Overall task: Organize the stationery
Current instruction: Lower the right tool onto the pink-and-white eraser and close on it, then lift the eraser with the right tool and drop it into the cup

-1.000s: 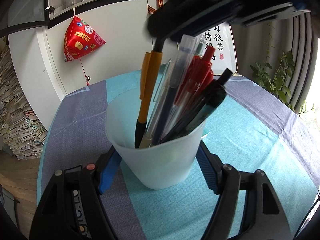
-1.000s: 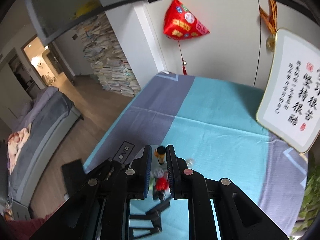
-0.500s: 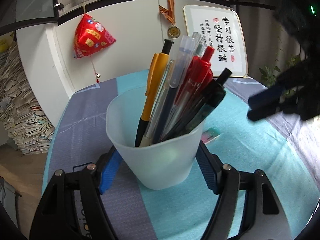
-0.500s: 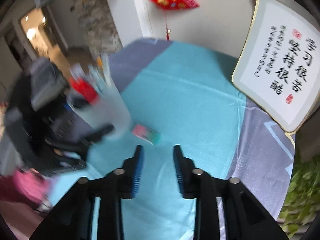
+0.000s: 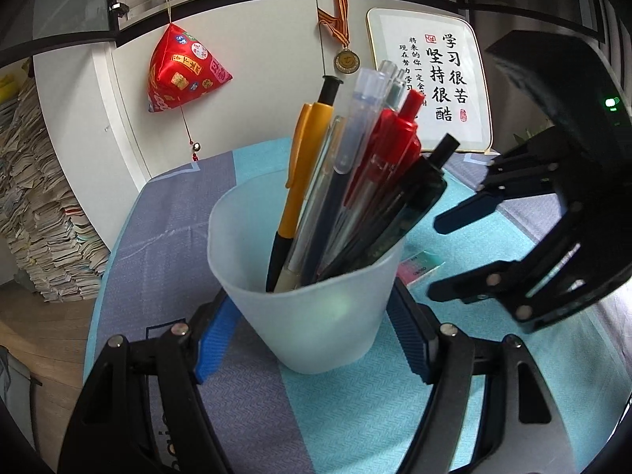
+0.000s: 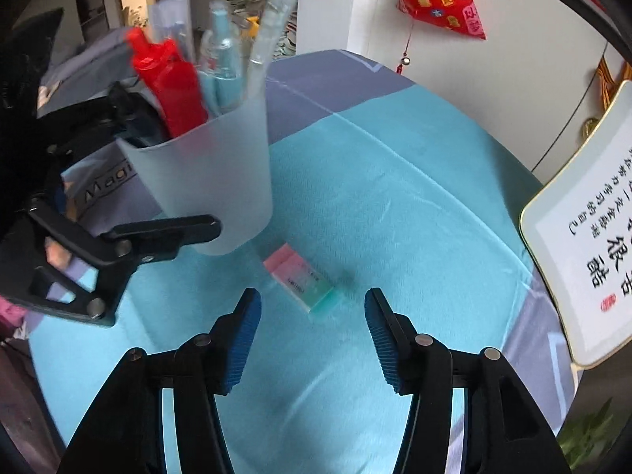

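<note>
Left gripper clamps one cup of pens. Only the right view shows the whole eraser, just ahead of the right gripper, whose jaws have just been opening, empty.

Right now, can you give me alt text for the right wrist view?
The right gripper, jaws just opening and empty, hovers over a pink-and-green rectangular eraser on the teal tablecloth. Beside it, the left gripper clamps a frosted plastic cup of pens.
</note>
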Tool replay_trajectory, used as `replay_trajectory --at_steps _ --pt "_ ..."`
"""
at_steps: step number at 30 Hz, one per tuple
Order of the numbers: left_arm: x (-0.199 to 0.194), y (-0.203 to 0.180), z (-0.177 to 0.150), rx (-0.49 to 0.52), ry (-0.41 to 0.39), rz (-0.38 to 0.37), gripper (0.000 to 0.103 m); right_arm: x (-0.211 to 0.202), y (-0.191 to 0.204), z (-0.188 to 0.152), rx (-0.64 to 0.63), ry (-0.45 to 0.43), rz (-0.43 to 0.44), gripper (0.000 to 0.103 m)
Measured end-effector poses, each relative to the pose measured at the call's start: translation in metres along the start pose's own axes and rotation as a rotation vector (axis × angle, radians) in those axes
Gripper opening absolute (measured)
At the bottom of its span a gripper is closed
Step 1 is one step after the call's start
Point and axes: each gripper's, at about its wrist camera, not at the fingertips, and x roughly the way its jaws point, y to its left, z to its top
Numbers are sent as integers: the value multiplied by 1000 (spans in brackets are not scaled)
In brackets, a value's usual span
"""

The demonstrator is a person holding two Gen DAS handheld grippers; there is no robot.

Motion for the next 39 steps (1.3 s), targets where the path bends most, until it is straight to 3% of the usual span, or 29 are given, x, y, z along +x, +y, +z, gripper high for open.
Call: replay_trajectory --at_steps 3,7,14,19,22,26,30,33,39 --pt "1 0 0 4 5 -1 72 13 -2 3 7 30 29 53" --pt "2 -1 0 5 8 -2 72 11 -8 5 73 35 37 23" --pt "3 -3 0 14 7 -5 72 -36 -7 -29 217 -38 0 20" --pt "3 -5 0 29 6 -21 72 -92 -7 -42 319 -136 -14 20" --pt "2 -8 0 38 4 -43 72 -133 0 -34 311 -218 -8 20" --pt "-2 -17 -2 76 -6 -90 72 -162 14 1 227 -286 24 20" --pt "-7 -26 -2 120 -19 -119 72 -174 34 23 136 -245 -2 20" --pt "-7 -29 -3 133 -17 -129 72 -162 38 41 112 -181 27 20" --pt "-3 -27 -1 124 -7 -132 72 -140 43 60 82 -80 -8 20"
